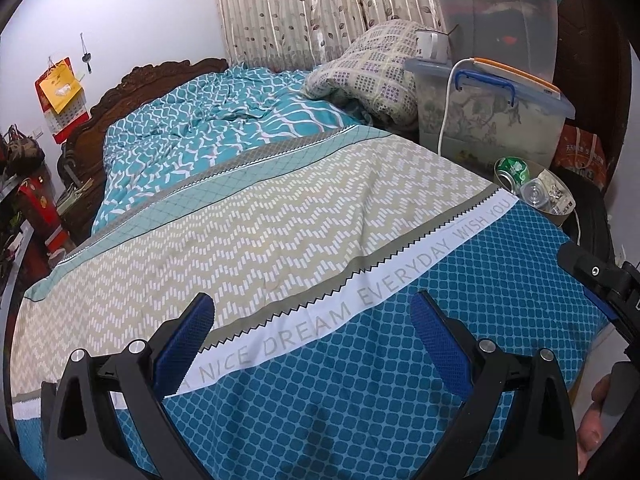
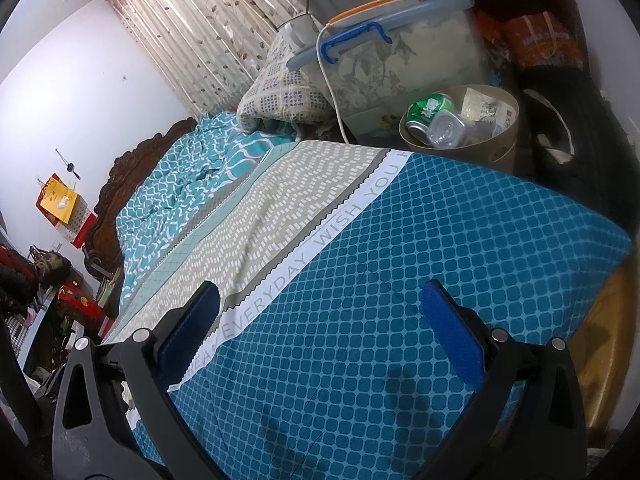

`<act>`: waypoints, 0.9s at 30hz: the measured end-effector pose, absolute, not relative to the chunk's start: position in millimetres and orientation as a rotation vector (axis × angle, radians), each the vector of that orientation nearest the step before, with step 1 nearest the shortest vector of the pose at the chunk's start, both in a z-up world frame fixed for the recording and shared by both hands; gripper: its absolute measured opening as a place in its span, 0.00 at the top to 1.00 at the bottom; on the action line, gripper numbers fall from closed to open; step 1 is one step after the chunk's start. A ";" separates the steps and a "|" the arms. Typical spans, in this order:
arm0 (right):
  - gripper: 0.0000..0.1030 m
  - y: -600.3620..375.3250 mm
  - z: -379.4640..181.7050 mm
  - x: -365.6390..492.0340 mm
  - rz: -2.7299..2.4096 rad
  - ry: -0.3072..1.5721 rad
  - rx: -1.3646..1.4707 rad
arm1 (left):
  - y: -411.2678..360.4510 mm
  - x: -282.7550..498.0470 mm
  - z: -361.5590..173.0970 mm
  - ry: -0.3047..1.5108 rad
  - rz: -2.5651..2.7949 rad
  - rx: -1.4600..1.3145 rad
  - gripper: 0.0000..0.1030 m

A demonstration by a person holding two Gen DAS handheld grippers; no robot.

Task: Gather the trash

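Both grippers, left gripper [image 1: 312,312] and right gripper [image 2: 324,300], are hovering wide open over the bedspread [image 2: 400,260]; the bin [image 2: 508,136] is holding a green can [image 2: 428,114], maybe a plastic cup [image 2: 446,130].

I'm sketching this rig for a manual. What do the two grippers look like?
Both match: the left gripper and right gripper have black angular plastic arms with silver round bolts, and each carries two flat fingers faced with blue textured pads.

Left gripper [image 1: 312,304] is spread wide, nothing between its blue pads [image 1: 188,332]. Right gripper [image 2: 320,292] is likewise wide and empty. At the left view's right edge, seemingly a hand [image 1: 596,420] grips the other handle.
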State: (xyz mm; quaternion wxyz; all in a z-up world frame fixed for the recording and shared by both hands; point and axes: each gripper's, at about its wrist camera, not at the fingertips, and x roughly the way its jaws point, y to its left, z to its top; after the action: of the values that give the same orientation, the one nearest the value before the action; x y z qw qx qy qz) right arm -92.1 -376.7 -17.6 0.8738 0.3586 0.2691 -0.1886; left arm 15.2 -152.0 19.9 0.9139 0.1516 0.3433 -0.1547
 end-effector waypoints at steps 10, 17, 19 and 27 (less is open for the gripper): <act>0.03 -374.8 -18.4 -91.9 -0.396 0.563 0.744 | -150.6 17.5 17.0 0.722 -0.326 0.304 0.08; 0.03 -373.6 -18.0 -88.5 -0.391 0.572 0.737 | -150.8 18.4 15.2 0.727 -0.328 0.299 0.08; 0.03 -373.1 -17.8 -88.1 -0.389 0.574 0.734 | -150.4 18.8 14.4 0.732 -0.330 0.294 0.08; 0.03 -371.6 -13.0 -88.0 -0.388 0.551 0.710 | -150.4 17.9 15.0 0.739 -0.332 0.268 0.08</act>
State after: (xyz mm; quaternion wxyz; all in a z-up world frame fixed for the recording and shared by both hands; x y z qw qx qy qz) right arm -88.0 -371.6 -13.1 0.8825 0.3411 0.2649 -0.1864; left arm 17.9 -150.4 15.0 0.9102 0.1301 0.3585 -0.1612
